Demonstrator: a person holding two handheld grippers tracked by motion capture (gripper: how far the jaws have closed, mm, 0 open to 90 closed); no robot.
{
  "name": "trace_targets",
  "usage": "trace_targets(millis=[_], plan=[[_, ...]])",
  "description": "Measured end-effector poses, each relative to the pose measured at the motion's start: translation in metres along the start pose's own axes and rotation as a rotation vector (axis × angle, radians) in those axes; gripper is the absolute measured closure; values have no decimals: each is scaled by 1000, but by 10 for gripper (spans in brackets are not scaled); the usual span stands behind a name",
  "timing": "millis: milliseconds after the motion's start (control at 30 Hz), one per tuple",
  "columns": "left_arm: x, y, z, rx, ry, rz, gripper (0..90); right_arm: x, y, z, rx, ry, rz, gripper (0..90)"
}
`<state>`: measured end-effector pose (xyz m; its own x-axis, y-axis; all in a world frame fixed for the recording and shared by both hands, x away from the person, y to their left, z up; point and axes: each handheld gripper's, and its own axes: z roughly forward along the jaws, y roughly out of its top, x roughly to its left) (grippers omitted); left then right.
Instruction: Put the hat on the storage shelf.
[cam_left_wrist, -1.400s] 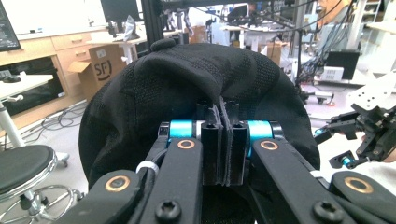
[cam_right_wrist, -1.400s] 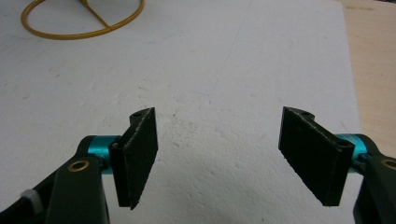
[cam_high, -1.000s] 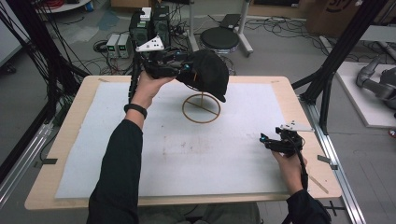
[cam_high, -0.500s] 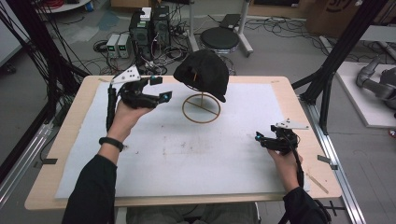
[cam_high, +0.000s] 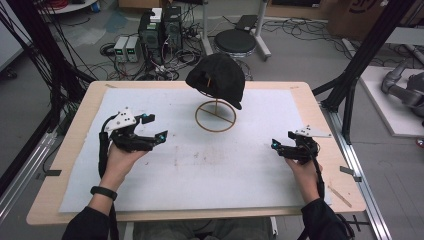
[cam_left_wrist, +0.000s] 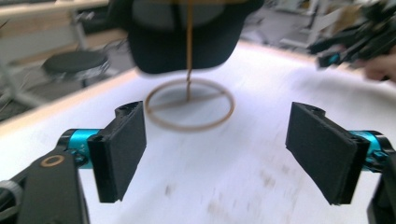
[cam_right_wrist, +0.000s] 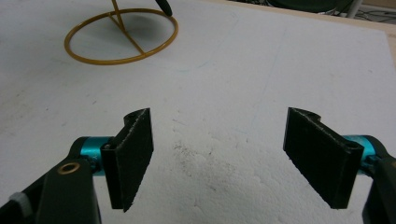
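Grey floor (cam_high: 300, 50), black stool (cam_high: 241, 41), tangled cables (cam_high: 125, 65), electronics boxes (cam_high: 127, 47).

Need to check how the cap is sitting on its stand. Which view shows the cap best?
The high view: the whole black cap shows sharp, perched on the gold wire stand. The left gripper view shows it closer from below but blurred and cut off at the top. The right gripper view catches just a dark edge beside the stand's ring.

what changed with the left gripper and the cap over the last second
The left gripper let go of the black cap and drew back toward the person, jaws now open. The cap stays hung on the gold stand. The right gripper barely moved, open over the white mat.
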<state>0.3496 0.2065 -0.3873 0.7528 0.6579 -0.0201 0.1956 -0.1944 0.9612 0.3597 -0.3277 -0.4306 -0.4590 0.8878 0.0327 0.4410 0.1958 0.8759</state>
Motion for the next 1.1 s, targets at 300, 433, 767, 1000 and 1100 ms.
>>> trace_targets(millis=[300, 433, 767, 1000, 1100], plan=[[-7, -34, -3, 56, 26, -25, 171, -2, 1, -2, -13, 3, -7, 218], [-6, -42, -1, 90, 40, -16, 171, -4, 0, -2, -8, -9, -6, 215], [-3, -44, 0, 92, 34, -24, 172, -8, -2, -5, -7, -28, -11, 214], [-1, -43, -2, 81, 52, -25, 172, -9, -3, -6, 1, -27, -12, 215], [-1, -42, -2, 78, 59, -22, 173, -8, -4, -6, 5, -28, -11, 215]])
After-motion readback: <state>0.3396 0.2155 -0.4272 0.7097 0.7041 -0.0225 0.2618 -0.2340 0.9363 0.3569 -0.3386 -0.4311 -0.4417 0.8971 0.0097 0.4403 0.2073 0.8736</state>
